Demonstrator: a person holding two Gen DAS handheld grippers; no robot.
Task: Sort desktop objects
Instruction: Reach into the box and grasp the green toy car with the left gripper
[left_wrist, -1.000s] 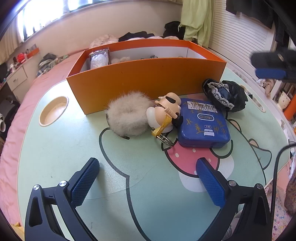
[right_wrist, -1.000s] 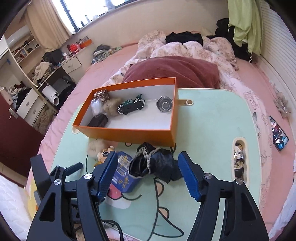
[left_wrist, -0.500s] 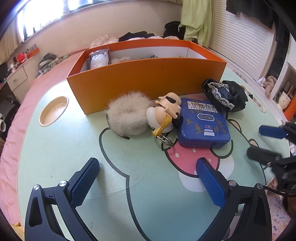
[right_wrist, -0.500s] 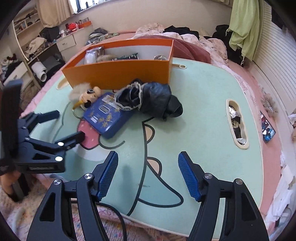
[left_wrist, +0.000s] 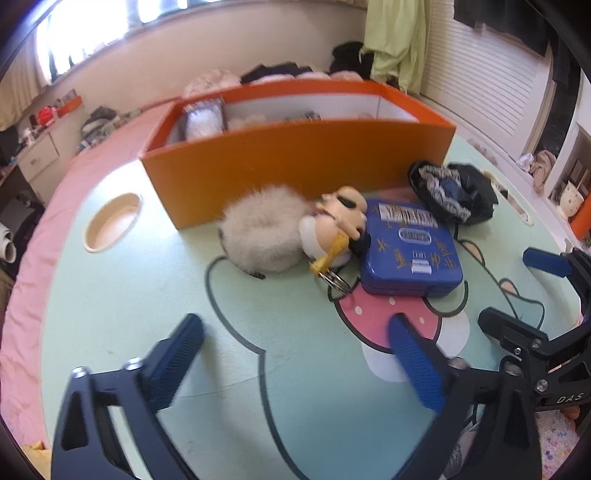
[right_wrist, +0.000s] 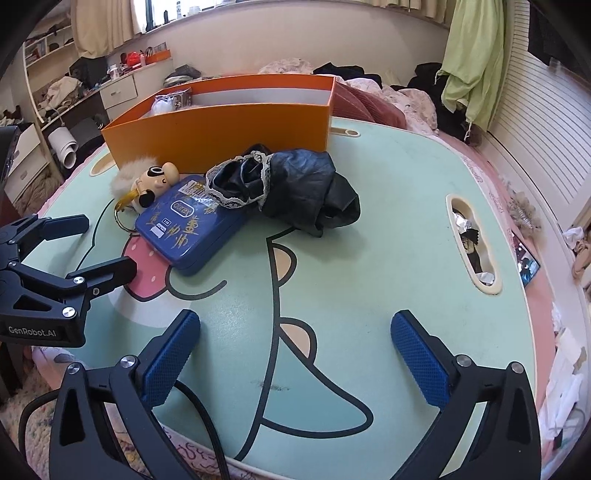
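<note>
Hovering before the long orange cardboard box (right_wrist: 221, 127): left gripper (left_wrist: 295, 347) closing on nothing, right gripper (right_wrist: 295, 343) opening, empty; flat blue tin (right_wrist: 188, 225) just before the box.

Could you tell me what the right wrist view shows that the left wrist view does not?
Only the right wrist view shows the oblong slot stuffed with wrappers. Only the left wrist view shows the round cup recess and the whole fluffy pompom. Both show the orange box, blue tin, doll keychain, black lace cloth, and both grippers with nothing between their jaws: left gripper closing, right gripper opening.
</note>
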